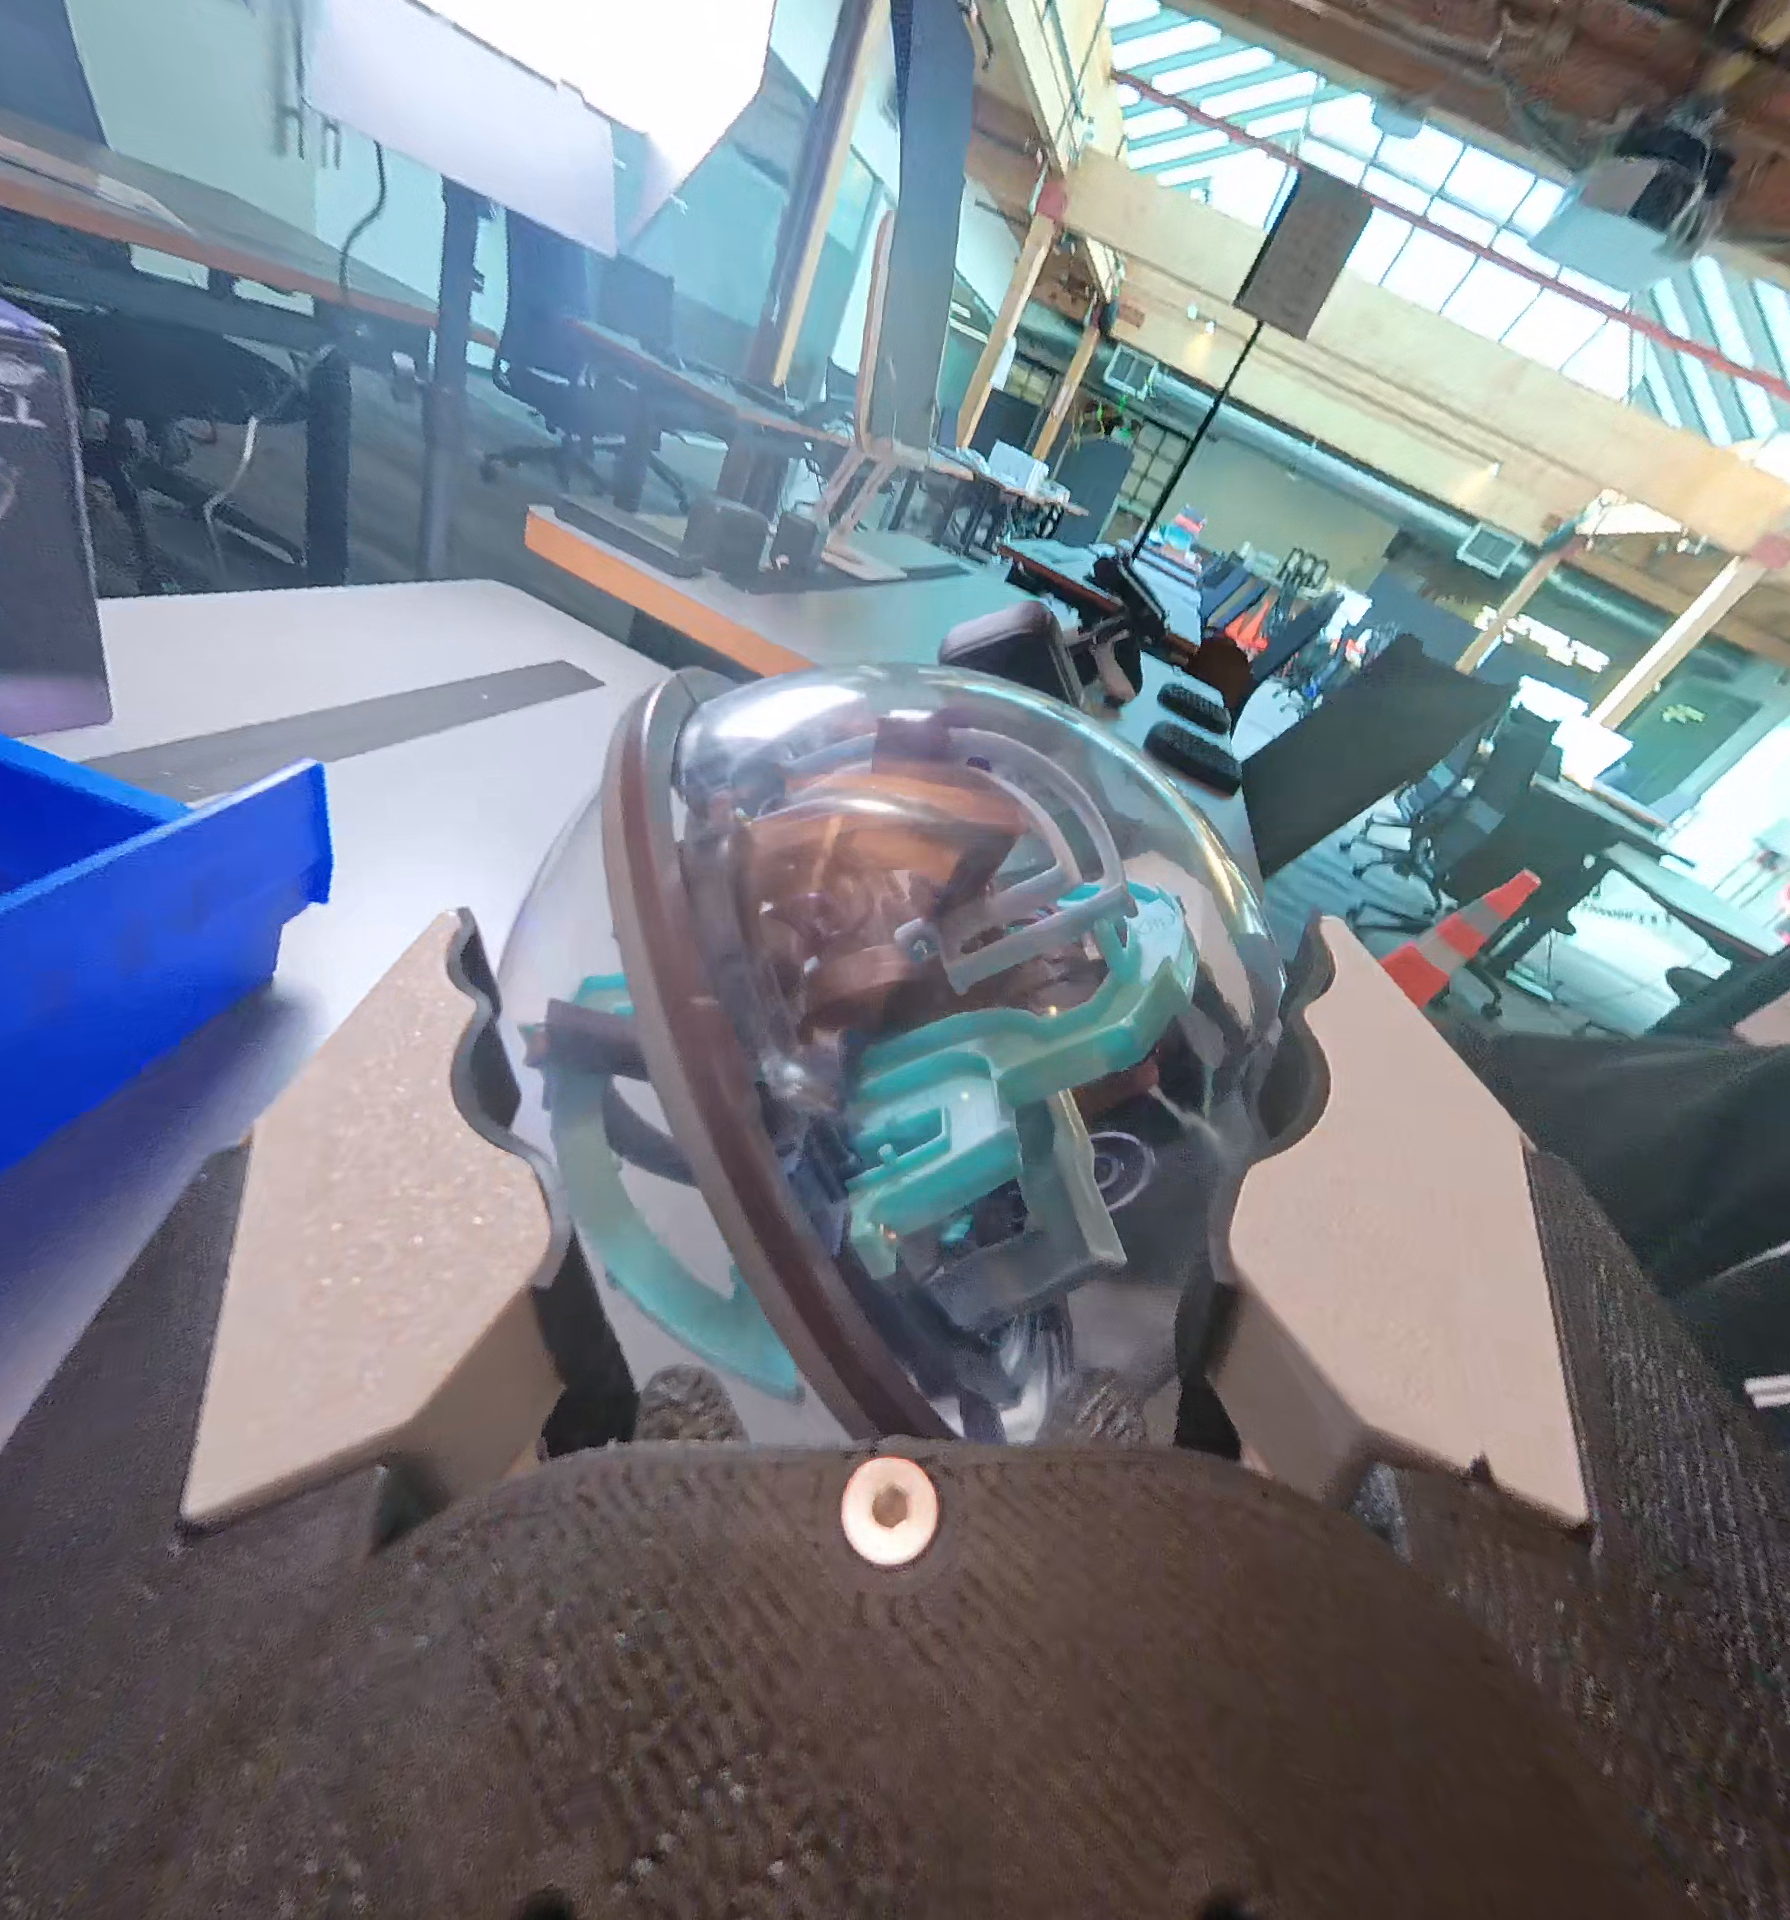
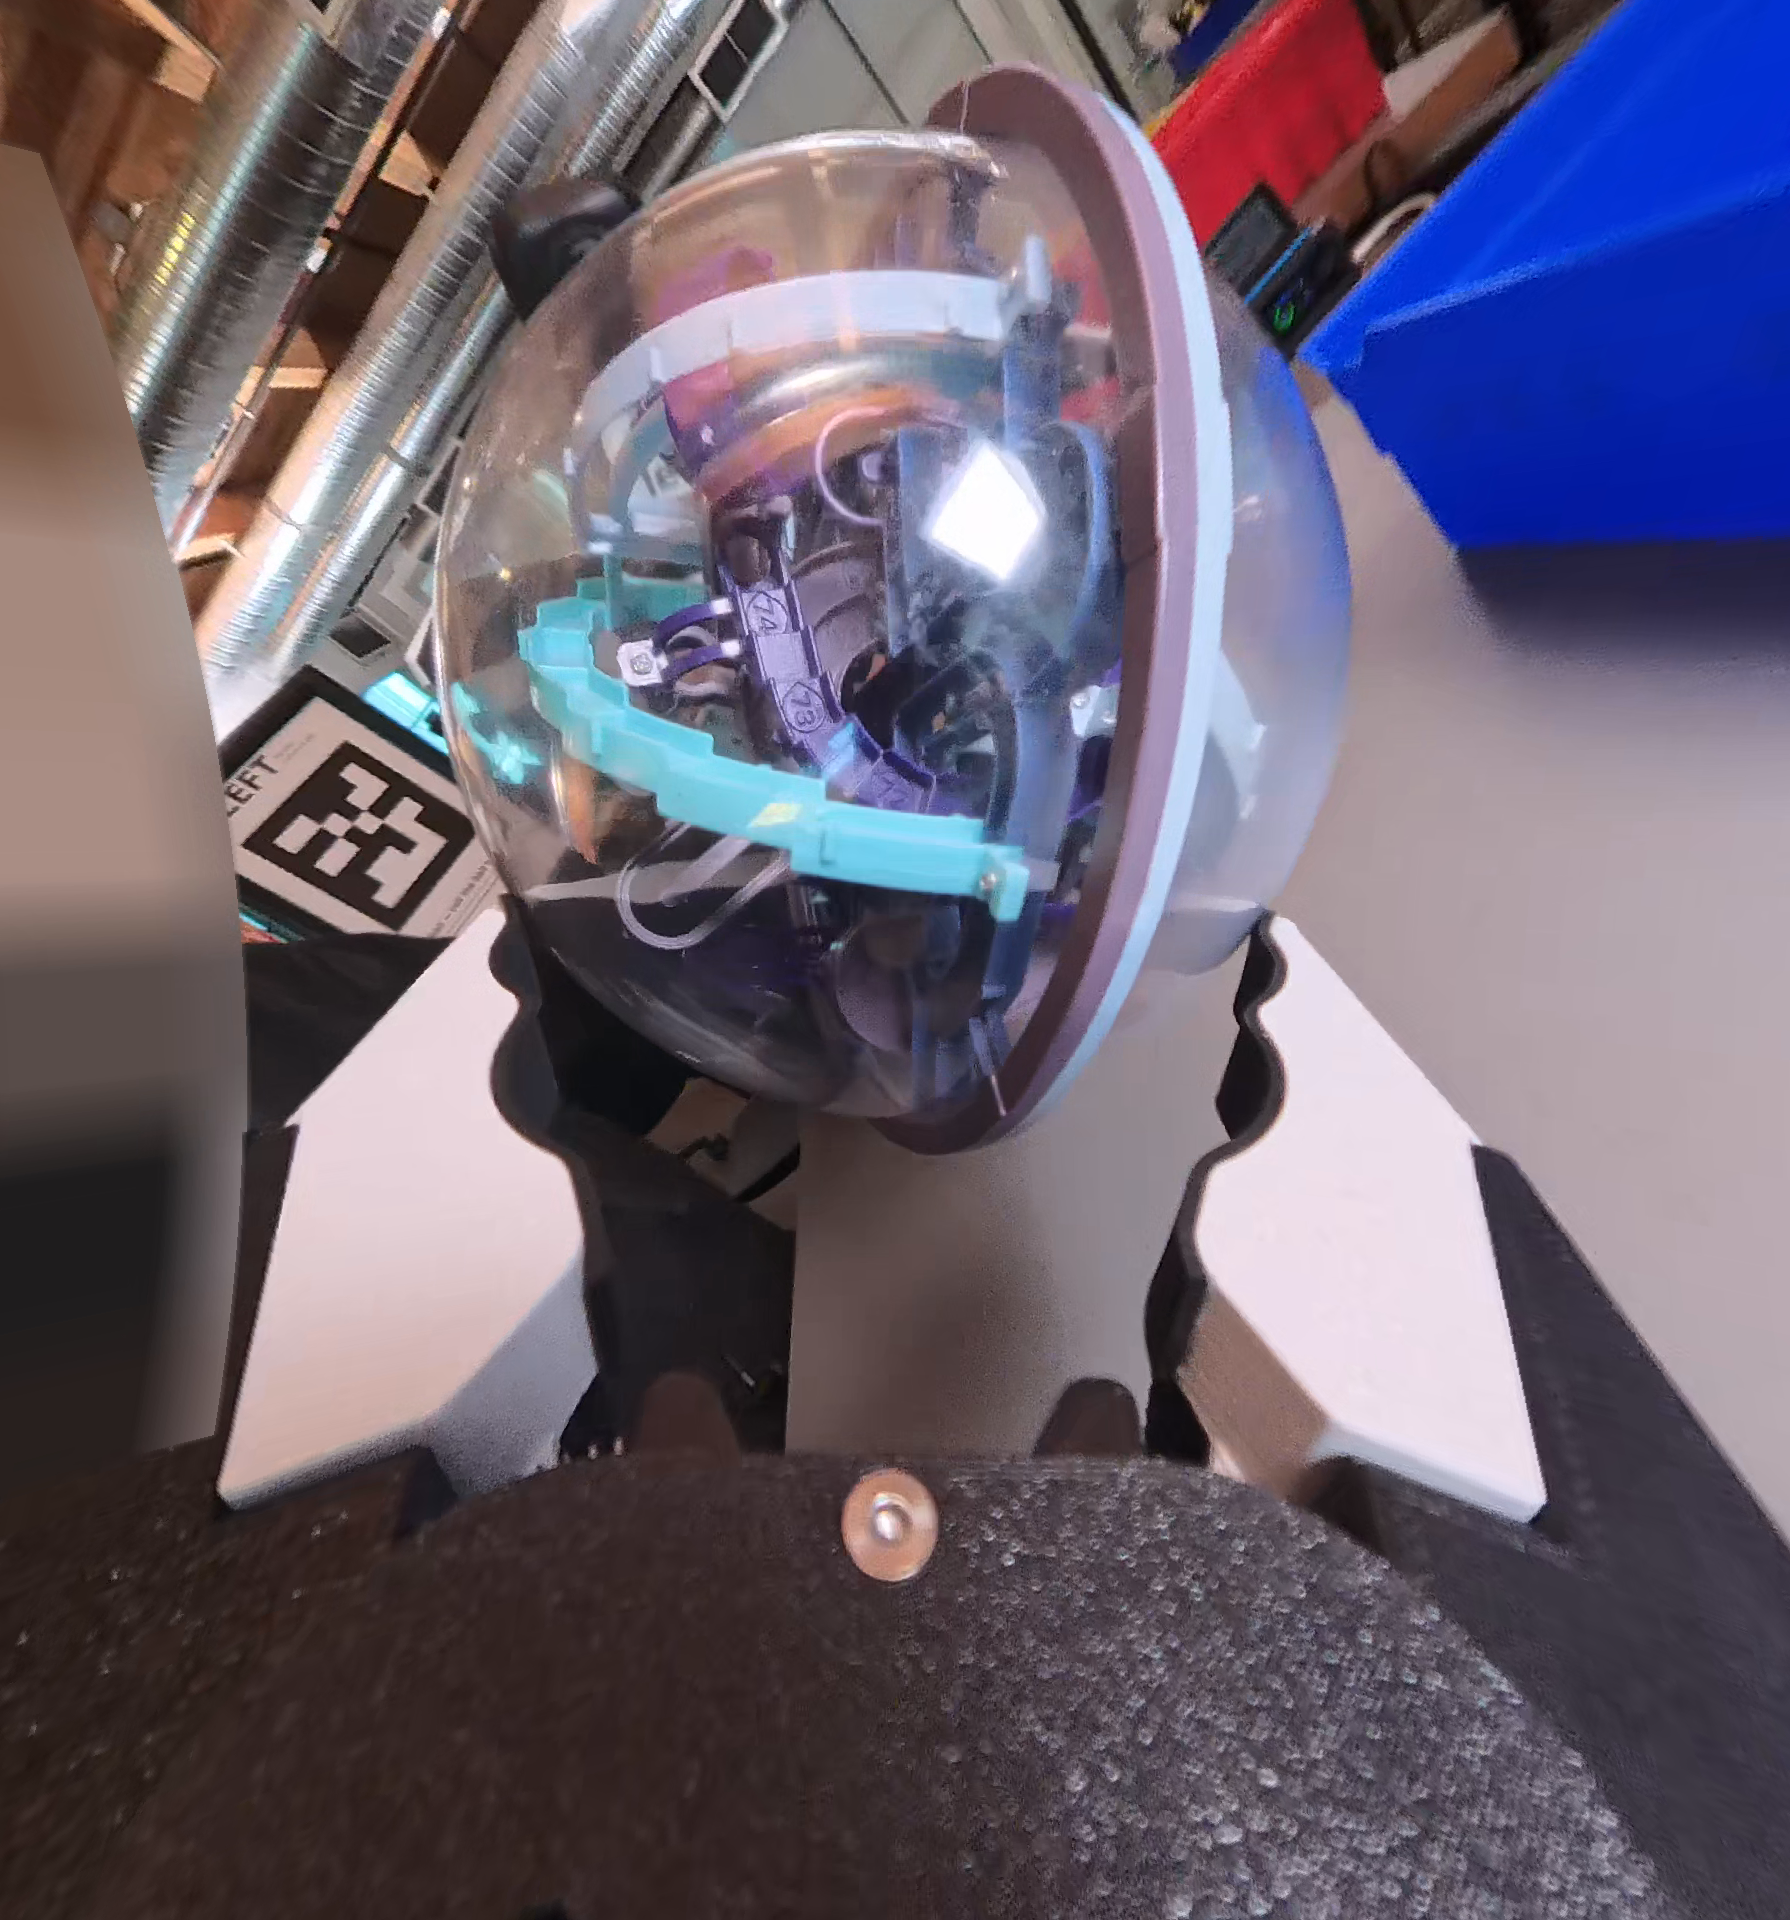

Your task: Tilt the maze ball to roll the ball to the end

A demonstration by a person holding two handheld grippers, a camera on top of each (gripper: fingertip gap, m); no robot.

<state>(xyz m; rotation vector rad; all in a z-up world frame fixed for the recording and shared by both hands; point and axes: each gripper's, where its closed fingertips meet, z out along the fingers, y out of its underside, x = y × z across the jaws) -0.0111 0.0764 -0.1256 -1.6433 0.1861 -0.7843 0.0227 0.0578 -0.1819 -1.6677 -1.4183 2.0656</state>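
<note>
Clamping the maze ball (image 1: 901,1039) between them, both the left hand-held gripper (image 1: 886,997) and the right hand-held gripper (image 2: 886,997) hold it tilted near the blue bin (image 1: 91,935), with the small ball unseen, so progress cannot be judged.

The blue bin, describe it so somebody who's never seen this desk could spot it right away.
Start at the grey table in the left wrist view and go to its left edge, left of the clear maze ball. The blue bin is an open plastic tray, the only bright blue thing there; the box behind it is dark purple.
</note>
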